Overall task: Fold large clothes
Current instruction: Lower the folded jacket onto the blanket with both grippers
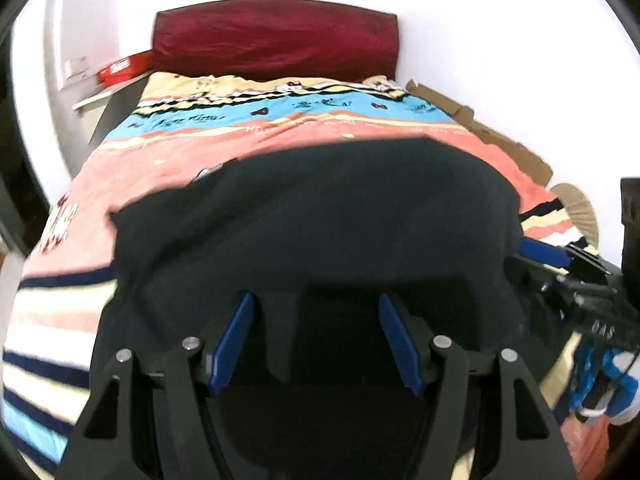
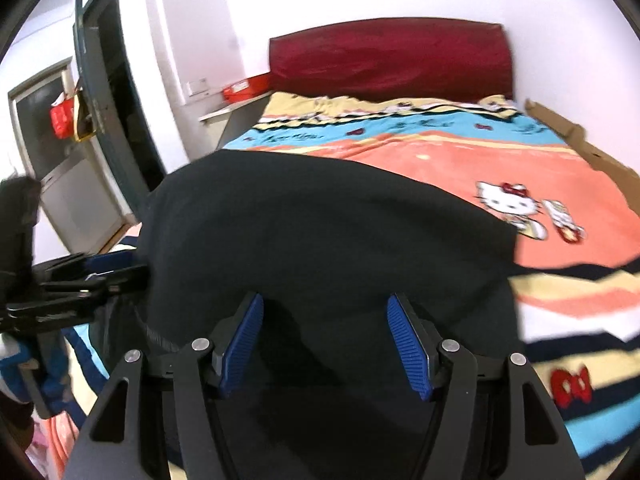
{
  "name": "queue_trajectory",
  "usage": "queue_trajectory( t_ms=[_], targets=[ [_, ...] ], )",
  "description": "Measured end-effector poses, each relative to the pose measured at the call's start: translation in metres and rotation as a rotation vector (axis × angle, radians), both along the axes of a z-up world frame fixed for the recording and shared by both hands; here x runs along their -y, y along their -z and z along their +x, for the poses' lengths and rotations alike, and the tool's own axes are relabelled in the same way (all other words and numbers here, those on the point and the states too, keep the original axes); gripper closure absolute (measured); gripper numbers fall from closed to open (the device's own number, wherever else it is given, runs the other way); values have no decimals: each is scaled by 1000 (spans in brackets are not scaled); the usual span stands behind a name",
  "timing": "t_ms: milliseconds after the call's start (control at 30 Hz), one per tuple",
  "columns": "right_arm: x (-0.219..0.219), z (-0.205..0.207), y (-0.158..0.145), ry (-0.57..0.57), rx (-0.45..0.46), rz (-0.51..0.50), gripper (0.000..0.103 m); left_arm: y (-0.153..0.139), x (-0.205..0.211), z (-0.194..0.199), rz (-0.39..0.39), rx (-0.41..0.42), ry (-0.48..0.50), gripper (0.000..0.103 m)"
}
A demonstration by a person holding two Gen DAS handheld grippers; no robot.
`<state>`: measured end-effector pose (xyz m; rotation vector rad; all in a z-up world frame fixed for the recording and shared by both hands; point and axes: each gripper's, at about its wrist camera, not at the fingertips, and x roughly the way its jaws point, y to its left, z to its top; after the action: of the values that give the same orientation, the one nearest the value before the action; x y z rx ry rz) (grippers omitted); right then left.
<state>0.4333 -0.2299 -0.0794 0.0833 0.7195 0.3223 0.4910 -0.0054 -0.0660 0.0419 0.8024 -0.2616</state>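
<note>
A large black garment [image 1: 320,216] lies spread on the bed near its front edge; it also fills the middle of the right wrist view [image 2: 320,232]. My left gripper [image 1: 316,308] is open, its blue pads [image 1: 236,336] wide apart above the garment's near edge, with cloth between and under them. My right gripper [image 2: 326,312] is open too, blue pads [image 2: 408,344] apart over the garment's near edge. The right gripper shows at the right of the left wrist view [image 1: 560,272], and the left gripper shows at the left of the right wrist view [image 2: 80,276].
The bed has a colourful striped cartoon cover [image 1: 280,120] and a dark red headboard [image 1: 276,36]. A bedside shelf with a red box [image 1: 120,68] stands at left. Cardboard [image 1: 480,128] lies along the bed's right side. A dark door [image 2: 108,80] stands at left.
</note>
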Motion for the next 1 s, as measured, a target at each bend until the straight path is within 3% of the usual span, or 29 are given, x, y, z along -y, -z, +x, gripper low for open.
queue_trajectory(
  t_ms=[67, 233, 333, 400, 500, 633, 733, 833, 1000],
  targets=[
    [-6, 35, 4, 8, -57, 8, 39, 1, 10, 35, 68, -10, -9, 39],
    [-10, 99, 3, 38, -109, -22, 39, 8, 21, 102, 133, -69, -53, 38],
    [-8, 129, 11, 54, -144, -29, 39, 24, 13, 134, 125, -106, -82, 30],
    [-4, 144, 22, 67, -156, -21, 36, 40, 4, 151, 75, -142, -107, 24],
    [4, 155, 41, 86, -171, 7, 31, 57, -8, 162, -1, -172, -131, 20],
    [0, 168, 50, 100, -174, -14, 29, 64, -7, 167, 3, -188, -148, 19],
    [7, 174, 47, 101, -192, -3, 29, 59, -21, 171, -38, -216, -162, 19],
    [36, 174, 48, 161, -195, 14, 28, 58, -51, 169, -36, -220, -227, 20],
    [90, 165, 67, 282, -256, 22, 28, 68, -111, 163, -4, -294, -381, 19]
  ],
)
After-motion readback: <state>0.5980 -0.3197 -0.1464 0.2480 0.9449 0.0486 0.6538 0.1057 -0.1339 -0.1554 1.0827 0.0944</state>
